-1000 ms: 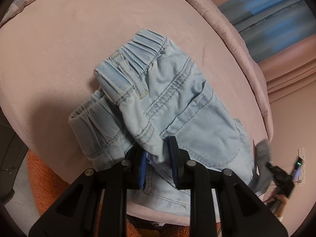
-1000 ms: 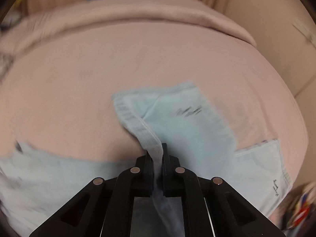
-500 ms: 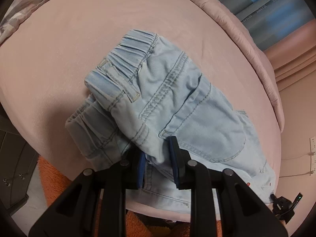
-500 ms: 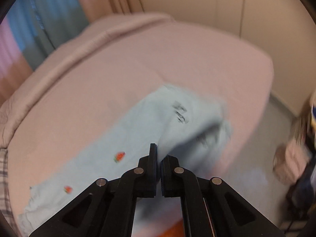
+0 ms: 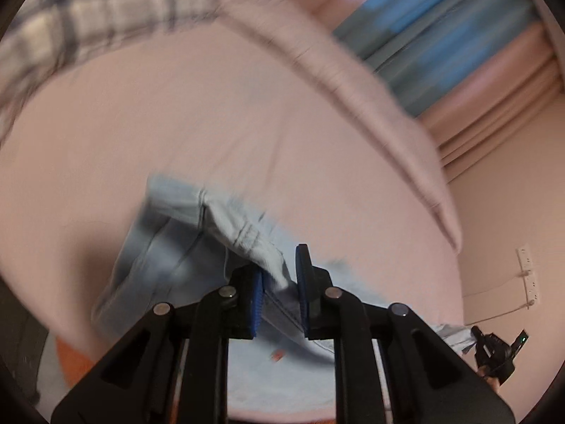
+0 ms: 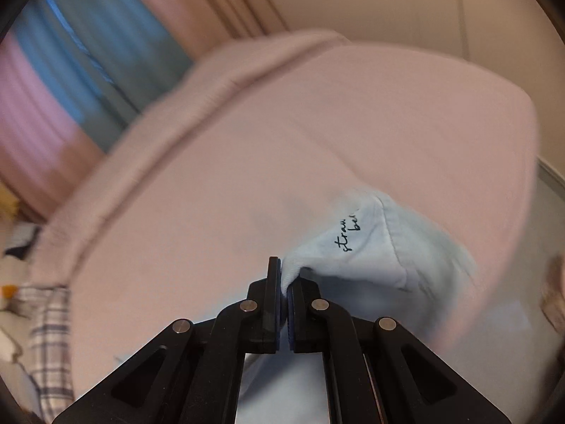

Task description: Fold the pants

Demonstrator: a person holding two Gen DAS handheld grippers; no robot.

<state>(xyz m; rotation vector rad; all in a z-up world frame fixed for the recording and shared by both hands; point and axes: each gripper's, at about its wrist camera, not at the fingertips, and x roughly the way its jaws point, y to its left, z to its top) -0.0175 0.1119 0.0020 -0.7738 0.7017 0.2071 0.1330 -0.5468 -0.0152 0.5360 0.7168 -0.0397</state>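
Light denim pants [image 5: 183, 247] — soft, floppy; best held at seams; left claw [image 5: 279, 293] closing on waist fabric; right claw [image 6: 284, 300] clamped on a hem.

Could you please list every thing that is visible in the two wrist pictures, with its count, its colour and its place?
pants: one pair, light blue denim with dark script on one part, lying on the bed, lifted at both held ends
bed: one, pink cover, fills most of both views
checked fabric: one piece, grey and white, at the far edge of the bed
curtains: blue and pink stripes, behind the bed
wall socket: white, on the wall to the right, with a cable
orange mat: one, on the floor below the near bed edge
left gripper: black with blue pads, fingers closing on a denim fold
right gripper: black, fingers shut on a pants edge
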